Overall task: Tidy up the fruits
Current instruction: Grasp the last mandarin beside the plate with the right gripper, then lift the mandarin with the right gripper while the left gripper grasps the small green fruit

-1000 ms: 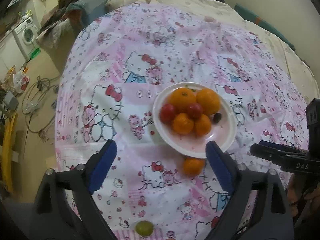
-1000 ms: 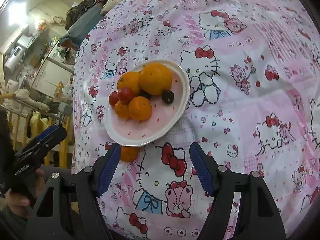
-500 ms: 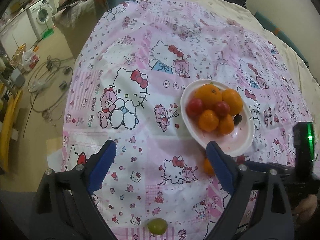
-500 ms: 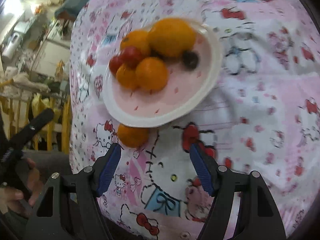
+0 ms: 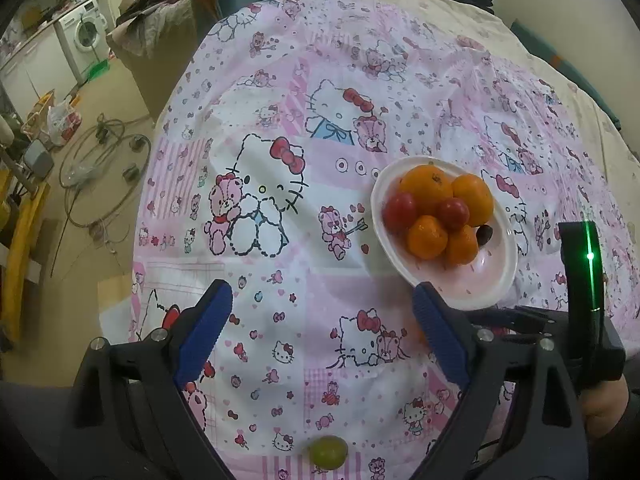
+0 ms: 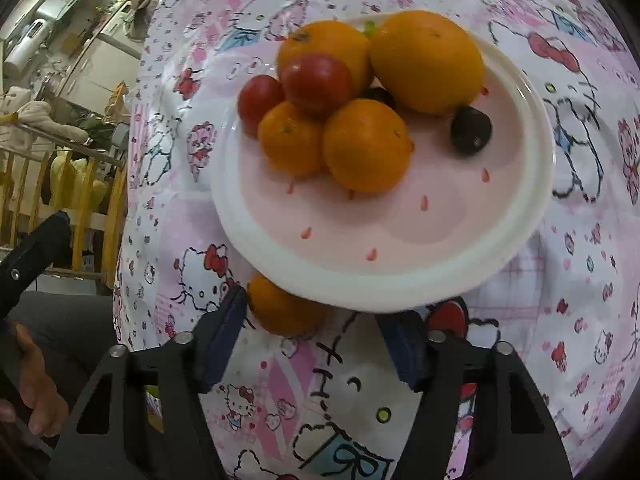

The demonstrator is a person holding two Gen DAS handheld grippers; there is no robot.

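A white and pink plate holds several oranges, two red tomatoes and a dark grape. A loose orange lies on the cloth at the plate's near rim, just ahead of my open right gripper, next to its left finger. In the left wrist view that orange is mostly hidden behind a finger. My left gripper is open and empty over the cloth, left of the plate. A green grape lies near the cloth's front edge.
The pink Hello Kitty cloth covers a round table. Beyond its left edge lie the floor with cables, a washing machine and clutter. The right gripper's body shows at the left wrist view's right side.
My right gripper moved down and forward, close to the loose orange by the plate. My left gripper swung left, so the plate now sits to its right.
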